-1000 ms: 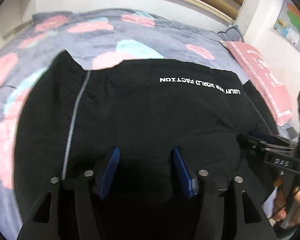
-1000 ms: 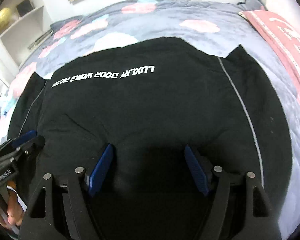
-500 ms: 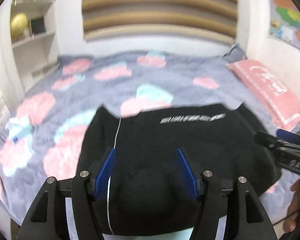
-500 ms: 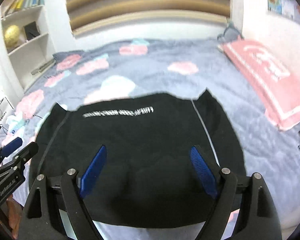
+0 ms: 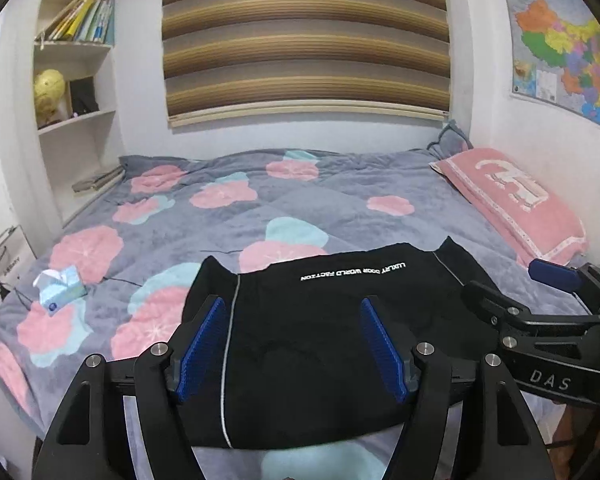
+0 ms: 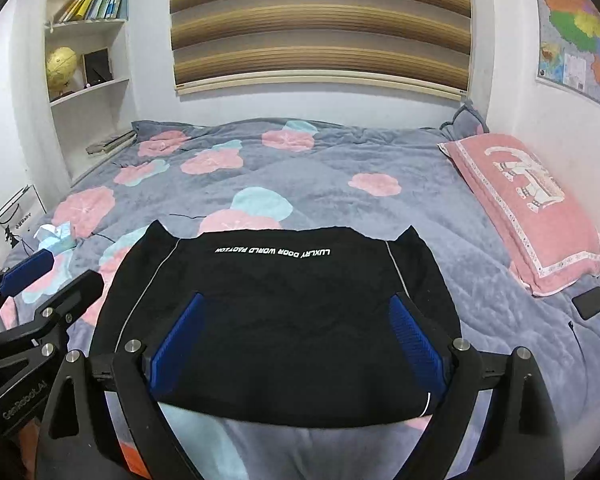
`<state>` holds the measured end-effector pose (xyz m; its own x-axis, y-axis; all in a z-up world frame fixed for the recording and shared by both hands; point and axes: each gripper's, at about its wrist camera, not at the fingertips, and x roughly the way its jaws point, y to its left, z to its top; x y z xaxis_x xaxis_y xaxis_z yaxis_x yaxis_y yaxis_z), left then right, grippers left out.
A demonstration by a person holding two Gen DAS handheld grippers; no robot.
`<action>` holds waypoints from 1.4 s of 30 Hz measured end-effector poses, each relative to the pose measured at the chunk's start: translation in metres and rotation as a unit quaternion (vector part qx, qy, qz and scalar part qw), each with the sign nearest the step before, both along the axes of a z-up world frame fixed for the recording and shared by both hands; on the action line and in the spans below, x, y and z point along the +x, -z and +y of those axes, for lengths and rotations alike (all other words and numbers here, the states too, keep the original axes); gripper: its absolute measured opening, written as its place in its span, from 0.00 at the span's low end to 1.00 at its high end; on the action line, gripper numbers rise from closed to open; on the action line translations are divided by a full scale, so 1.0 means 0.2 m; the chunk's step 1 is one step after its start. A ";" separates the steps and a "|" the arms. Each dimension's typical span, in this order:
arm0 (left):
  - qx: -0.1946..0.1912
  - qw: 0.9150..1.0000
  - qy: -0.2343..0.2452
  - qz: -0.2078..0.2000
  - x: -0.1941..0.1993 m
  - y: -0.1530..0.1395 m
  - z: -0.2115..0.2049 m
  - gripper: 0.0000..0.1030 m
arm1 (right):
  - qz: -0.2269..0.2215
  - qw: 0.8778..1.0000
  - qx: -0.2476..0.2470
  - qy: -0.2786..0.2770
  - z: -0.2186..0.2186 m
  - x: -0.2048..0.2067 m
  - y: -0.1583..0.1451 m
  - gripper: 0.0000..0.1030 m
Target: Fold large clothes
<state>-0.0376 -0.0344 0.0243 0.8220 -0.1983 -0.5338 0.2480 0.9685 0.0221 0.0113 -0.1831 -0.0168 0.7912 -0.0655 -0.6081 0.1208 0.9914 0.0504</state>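
Black garment with thin grey piping and a white "LUXLRY DOOR WORLD FACTION" print line [image 6: 276, 312] lying flat on the grey bed blanket with pink and teal blossoms [image 6: 340, 152], already doubled into a wide rectangle, near edge close to the bed's front edge. Left gripper with blue pads [image 5: 290, 350] hanging above the garment's left half, jaws opening, nothing between them. Right gripper with blue pads [image 6: 296, 344] same deal over the right half: jaws opening, empty, no cloth pinched.

Probably between folds here. For the next one, best to drop both grippers at matching spots on one edge of the garment, pinch all layers at once, lift just enough to clear, then carry across evenly so the piping lines stay parallel and the print stays straight. Uneven heights would likely drag a crease in.

Room-wise: loads of bare blanket beyond the garment's far edge, so folding away is easy. Pink rectangular pillow with white trim [image 6: 528, 204] right of the garment, apart from it. Flat black phone-like thing [image 6: 591, 303] right of the garment near the pillow's corner, worth avoiding. Light blue tissue pack [image 5: 60, 286] left of the garment, well apart. Near edge tight to the bed's front, little slack there.
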 end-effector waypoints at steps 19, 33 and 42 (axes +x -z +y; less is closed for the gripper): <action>-0.004 0.998 0.000 0.057 0.14 0.16 -0.07 0.70 | 0.032 0.999 0.013 0.006 -0.04 0.13 0.14 0.91; -0.008 0.998 -0.017 0.062 0.18 0.16 -0.01 0.70 | 0.045 0.999 0.014 0.023 -0.10 0.18 0.19 0.91; 0.008 0.997 -0.031 0.068 0.20 0.19 -0.01 0.70 | 0.051 0.998 0.011 0.023 -0.11 0.18 0.22 0.91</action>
